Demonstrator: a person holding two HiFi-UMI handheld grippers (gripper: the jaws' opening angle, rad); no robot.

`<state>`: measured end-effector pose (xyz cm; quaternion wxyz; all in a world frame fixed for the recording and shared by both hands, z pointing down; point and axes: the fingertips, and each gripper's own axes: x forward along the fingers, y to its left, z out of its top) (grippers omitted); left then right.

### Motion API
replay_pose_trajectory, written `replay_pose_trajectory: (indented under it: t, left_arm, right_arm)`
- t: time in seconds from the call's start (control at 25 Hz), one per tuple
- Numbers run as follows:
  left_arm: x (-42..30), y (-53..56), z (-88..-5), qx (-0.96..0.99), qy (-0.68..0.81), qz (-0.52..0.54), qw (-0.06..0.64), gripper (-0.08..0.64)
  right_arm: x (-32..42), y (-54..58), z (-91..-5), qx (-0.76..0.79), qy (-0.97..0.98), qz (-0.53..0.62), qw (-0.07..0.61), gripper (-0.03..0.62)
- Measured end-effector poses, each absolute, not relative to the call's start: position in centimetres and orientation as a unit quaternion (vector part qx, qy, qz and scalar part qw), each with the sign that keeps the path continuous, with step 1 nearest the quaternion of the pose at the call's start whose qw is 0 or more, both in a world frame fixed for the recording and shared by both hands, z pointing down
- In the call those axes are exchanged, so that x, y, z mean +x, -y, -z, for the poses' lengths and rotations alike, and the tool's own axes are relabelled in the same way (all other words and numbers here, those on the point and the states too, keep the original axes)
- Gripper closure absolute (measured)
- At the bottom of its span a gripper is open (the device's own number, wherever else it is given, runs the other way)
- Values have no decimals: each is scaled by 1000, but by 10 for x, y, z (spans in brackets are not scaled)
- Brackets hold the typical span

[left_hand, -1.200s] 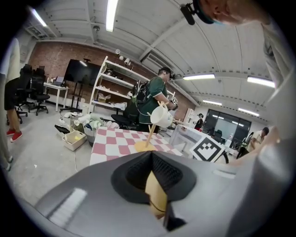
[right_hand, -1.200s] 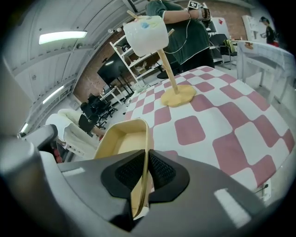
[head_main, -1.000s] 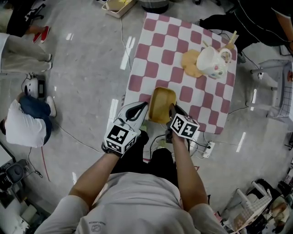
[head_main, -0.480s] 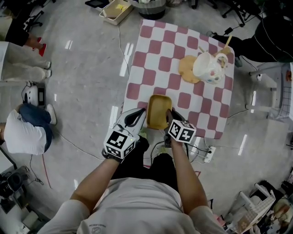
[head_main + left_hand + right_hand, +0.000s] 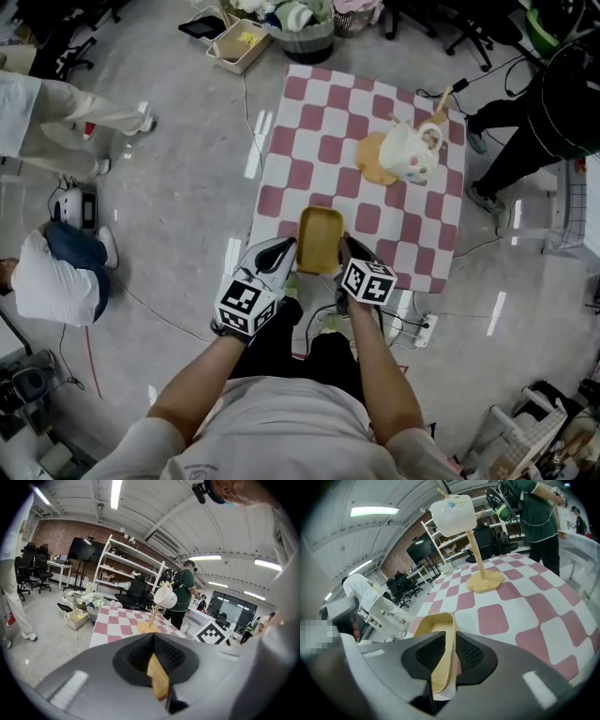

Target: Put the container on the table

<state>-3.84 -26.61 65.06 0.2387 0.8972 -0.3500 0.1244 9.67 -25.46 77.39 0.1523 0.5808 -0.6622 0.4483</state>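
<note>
A shallow tan container (image 5: 320, 239) hangs over the near edge of the red-and-white checkered table (image 5: 309, 141). My left gripper (image 5: 289, 253) is shut on its left rim and my right gripper (image 5: 344, 251) is shut on its right rim. The left gripper view shows the tan rim (image 5: 158, 677) pinched edge-on between the dark pads (image 5: 136, 656). Seen from the right gripper, the container (image 5: 436, 630) runs forward from the shut jaws, over the tablecloth (image 5: 543, 611).
A white mug-shaped piece on a tan stand (image 5: 403, 155) sits at the table's far right. A person in dark green (image 5: 553, 103) stands at the right, another crouches at the left (image 5: 52, 272). Bins (image 5: 242, 36) lie past the far end; a power strip (image 5: 422, 323) lies by my feet.
The container, held by both grippers, has shifted slightly left and further over the table's near edge. The person at the right stepped back, and the walker at the upper left moved on.
</note>
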Motion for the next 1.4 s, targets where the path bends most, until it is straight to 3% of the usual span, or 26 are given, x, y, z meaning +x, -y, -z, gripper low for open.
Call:
replay_pose_trajectory:
  t: [1.4]
  left_arm:
    - [20, 191, -474, 903, 383, -52, 185, 554]
  right_arm:
    - [98, 211, -470, 523, 813, -251, 52, 581]
